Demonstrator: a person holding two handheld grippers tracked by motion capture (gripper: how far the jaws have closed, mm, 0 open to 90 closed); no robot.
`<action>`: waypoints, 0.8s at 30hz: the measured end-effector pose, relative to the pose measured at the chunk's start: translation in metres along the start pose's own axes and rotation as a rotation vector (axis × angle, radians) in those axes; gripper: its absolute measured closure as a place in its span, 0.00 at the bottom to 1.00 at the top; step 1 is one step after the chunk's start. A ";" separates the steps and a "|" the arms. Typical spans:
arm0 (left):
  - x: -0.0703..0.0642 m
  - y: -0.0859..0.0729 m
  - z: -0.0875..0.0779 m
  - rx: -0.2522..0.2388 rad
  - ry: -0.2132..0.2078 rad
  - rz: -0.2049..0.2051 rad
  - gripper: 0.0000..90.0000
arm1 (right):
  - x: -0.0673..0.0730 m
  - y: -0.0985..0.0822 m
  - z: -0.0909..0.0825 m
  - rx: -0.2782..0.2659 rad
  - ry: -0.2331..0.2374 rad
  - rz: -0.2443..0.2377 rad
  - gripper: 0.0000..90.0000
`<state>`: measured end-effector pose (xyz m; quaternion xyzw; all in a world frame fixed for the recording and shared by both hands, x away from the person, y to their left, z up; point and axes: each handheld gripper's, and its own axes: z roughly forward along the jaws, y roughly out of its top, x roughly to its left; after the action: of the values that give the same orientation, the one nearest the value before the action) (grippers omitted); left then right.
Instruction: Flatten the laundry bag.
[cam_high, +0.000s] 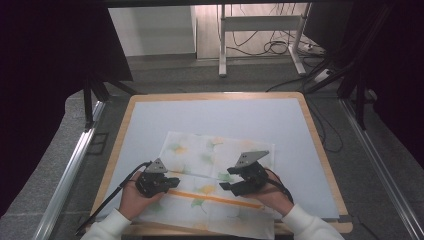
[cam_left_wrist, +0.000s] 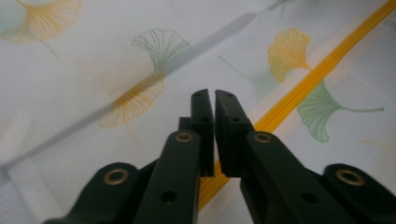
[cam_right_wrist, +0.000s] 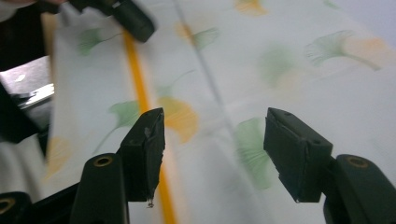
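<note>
A white cloth (cam_high: 215, 150) printed with green and yellow ginkgo leaves and an orange stripe (cam_high: 220, 199) lies partly folded on the near half of the pale mat (cam_high: 225, 115). My left gripper (cam_high: 175, 181) rests on the cloth's left part, pointing right, just above the stripe. Its jaws stand shut (cam_left_wrist: 214, 95) over the cloth (cam_left_wrist: 70, 84), and no fabric shows between the pads. My right gripper (cam_high: 225, 186) hovers over the cloth's right part, pointing left. Its jaws are open (cam_right_wrist: 215, 114) with nothing between them, the cloth (cam_right_wrist: 303, 84) below. The left gripper (cam_right_wrist: 133, 21) appears farther off.
The mat covers a wooden table (cam_high: 125, 125). Metal rails (cam_high: 75, 160) run along both sides on the grey floor. Beyond the far edge stand white desk legs (cam_high: 222, 45) with loose cables (cam_high: 275, 47). Black curtains hang at left and right.
</note>
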<state>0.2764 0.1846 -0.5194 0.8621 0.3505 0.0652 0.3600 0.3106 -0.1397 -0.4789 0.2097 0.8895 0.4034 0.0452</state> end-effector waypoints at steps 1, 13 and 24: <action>-0.001 -0.002 0.003 0.028 0.000 0.011 1.00 | -0.005 0.006 0.006 0.007 -0.025 0.000 0.41; 0.006 -0.010 0.007 0.050 0.008 0.004 1.00 | -0.005 0.056 0.077 0.137 -0.053 -0.115 0.35; 0.007 -0.011 0.009 0.045 0.011 0.001 1.00 | 0.003 0.060 0.125 0.276 -0.130 -0.243 0.31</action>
<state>0.2789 0.1891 -0.5343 0.8698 0.3537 0.0623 0.3383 0.3591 -0.0163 -0.5182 0.1304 0.9505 0.2547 0.1216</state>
